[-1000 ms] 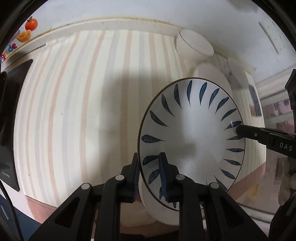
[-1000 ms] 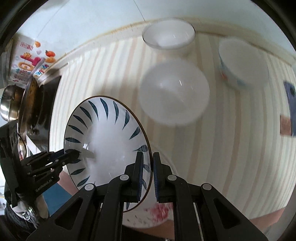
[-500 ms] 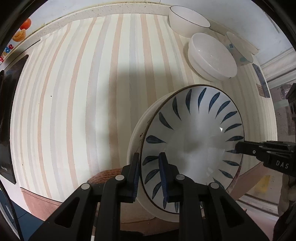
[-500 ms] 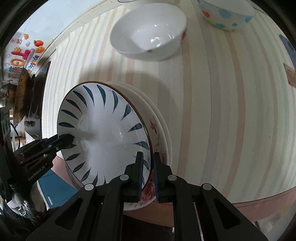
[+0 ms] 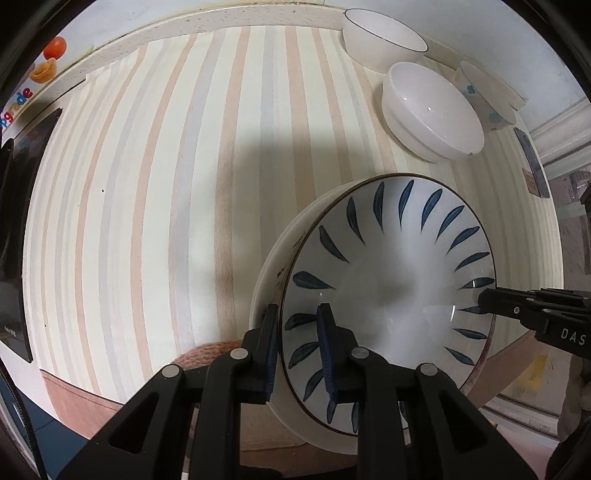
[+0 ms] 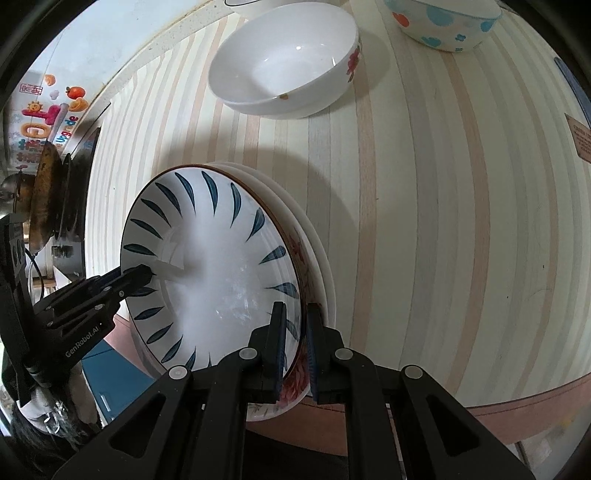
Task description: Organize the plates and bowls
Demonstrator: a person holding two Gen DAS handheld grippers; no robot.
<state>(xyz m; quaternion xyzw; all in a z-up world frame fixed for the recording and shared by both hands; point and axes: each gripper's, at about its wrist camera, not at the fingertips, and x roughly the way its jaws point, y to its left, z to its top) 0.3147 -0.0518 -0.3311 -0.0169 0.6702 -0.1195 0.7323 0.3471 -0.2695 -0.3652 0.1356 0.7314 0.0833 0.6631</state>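
Plates and bowls sit on a striped worktop (image 5: 155, 192), the largest thing in view. Next in size, the blue-leaf plate (image 5: 388, 280) lies on top of a stack of plates (image 6: 317, 258) at the near edge of the worktop; a red flower pattern shows on a lower plate's rim. Whether the top plate has fully settled on the stack I cannot tell.

Both grippers are clenched on that plate's rim from opposite sides. The left gripper (image 5: 297, 332) has one of its fingers inside the rim and one outside. The right gripper (image 6: 295, 332) pinches the far rim the same way, though its outer finger may also take in the rim of the plate below; that is unclear.

Farther back stand the bowls: a white bowl with a red flower (image 6: 284, 62), a spotted bowl (image 6: 443, 26) beside it, and a thin-rimmed white bowl (image 5: 384, 37) by the wall.

The plate looks like glazed ceramic: stiff, fairly heavy, slick and liable to chip. The rim is the natural place to hold it, and two opposite holds keep it level. Letting go probably calls for the plate to rest squarely on the stack first, since a glazed plate set off-centre could slide.
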